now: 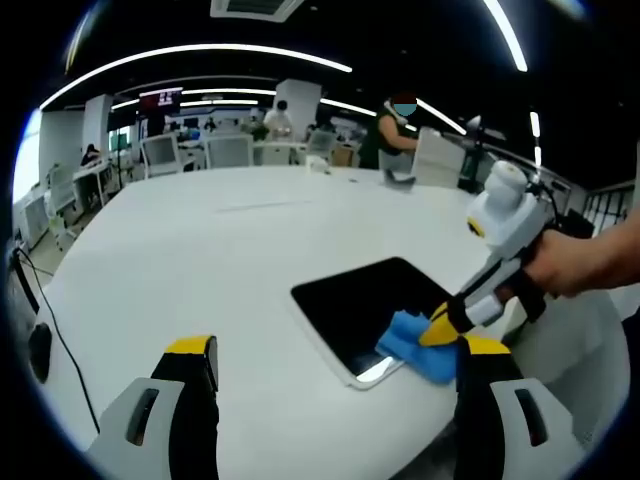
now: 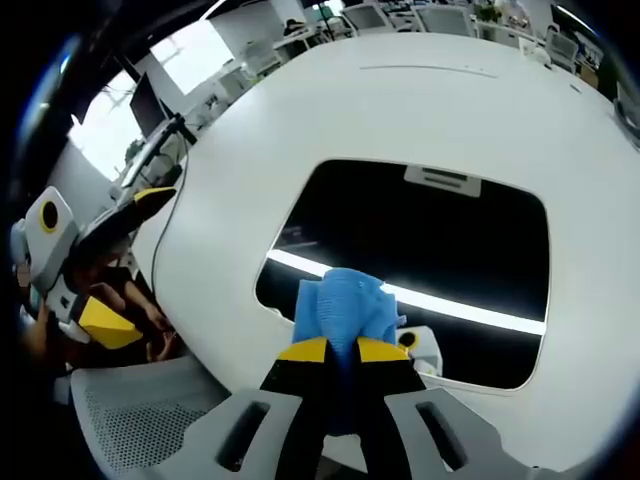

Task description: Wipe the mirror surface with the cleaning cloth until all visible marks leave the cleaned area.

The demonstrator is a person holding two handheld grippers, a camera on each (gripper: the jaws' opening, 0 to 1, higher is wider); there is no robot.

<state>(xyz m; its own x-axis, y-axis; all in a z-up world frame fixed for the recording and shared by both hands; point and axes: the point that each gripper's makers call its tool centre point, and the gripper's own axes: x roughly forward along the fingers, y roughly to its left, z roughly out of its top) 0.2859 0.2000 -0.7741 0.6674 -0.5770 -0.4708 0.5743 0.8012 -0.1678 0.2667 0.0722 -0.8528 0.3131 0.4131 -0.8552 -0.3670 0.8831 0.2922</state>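
Right gripper (image 2: pixel 340 350): you clamp one blue cloth (image 2: pixel 347 303) at the mirror's (image 2: pixel 430 240) 6 o'clock edge.
Left gripper (image 1: pixel 335 365): you hold it released, empty.
Mirrors: one.

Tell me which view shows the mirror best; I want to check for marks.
The right gripper view: the mirror spans most of it, seen from close above, with the blue cloth on its near edge. The left gripper view shows the mirror small and slanted, partly covered by cloth.
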